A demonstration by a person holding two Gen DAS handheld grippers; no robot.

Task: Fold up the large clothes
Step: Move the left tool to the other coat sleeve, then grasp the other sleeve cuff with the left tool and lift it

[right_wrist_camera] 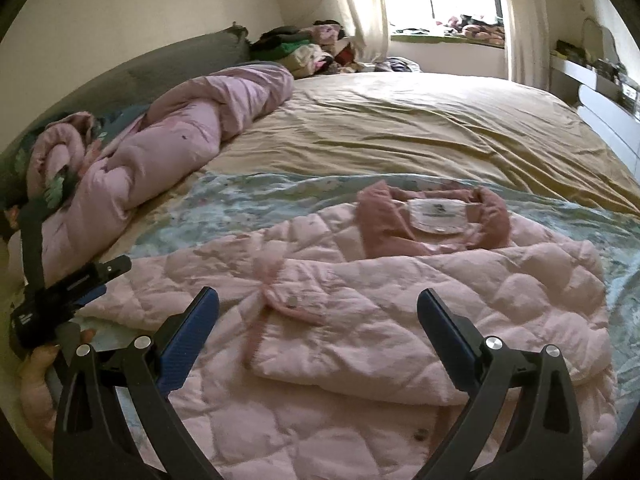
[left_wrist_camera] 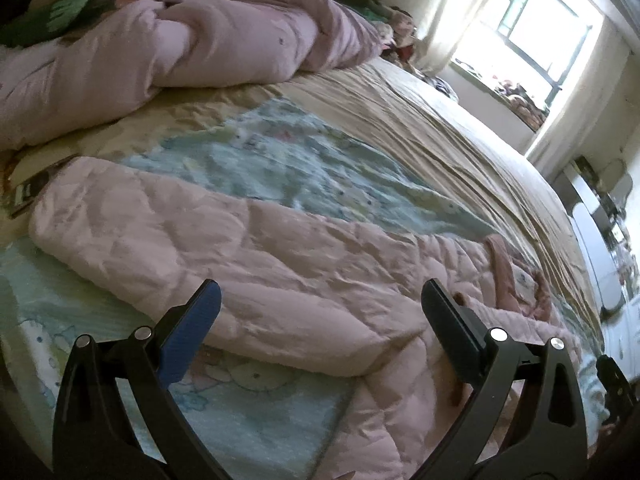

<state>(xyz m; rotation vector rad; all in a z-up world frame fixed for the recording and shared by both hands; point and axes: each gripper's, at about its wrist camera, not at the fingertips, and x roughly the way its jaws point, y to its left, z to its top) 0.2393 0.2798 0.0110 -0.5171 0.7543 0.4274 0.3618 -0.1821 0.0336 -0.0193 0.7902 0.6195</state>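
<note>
Left wrist view: my left gripper (left_wrist_camera: 320,300) hovers with jaws spread wide and empty over a sleeve of the pink quilted jacket (left_wrist_camera: 248,272) lying on the bed (left_wrist_camera: 420,120). Right wrist view: my right gripper (right_wrist_camera: 318,308), jaws likewise wide apart, faces the jacket's folded front, collar (right_wrist_camera: 432,220) farther off.

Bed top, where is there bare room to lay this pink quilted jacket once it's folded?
The widest free patch is the tan sheet, between the rolled lilac duvet and the white drawers. A narrower strip of pale blue printed blanket lies between duvet and pink quilted jacket. It is crowded at the clothes pile by the window.
</note>
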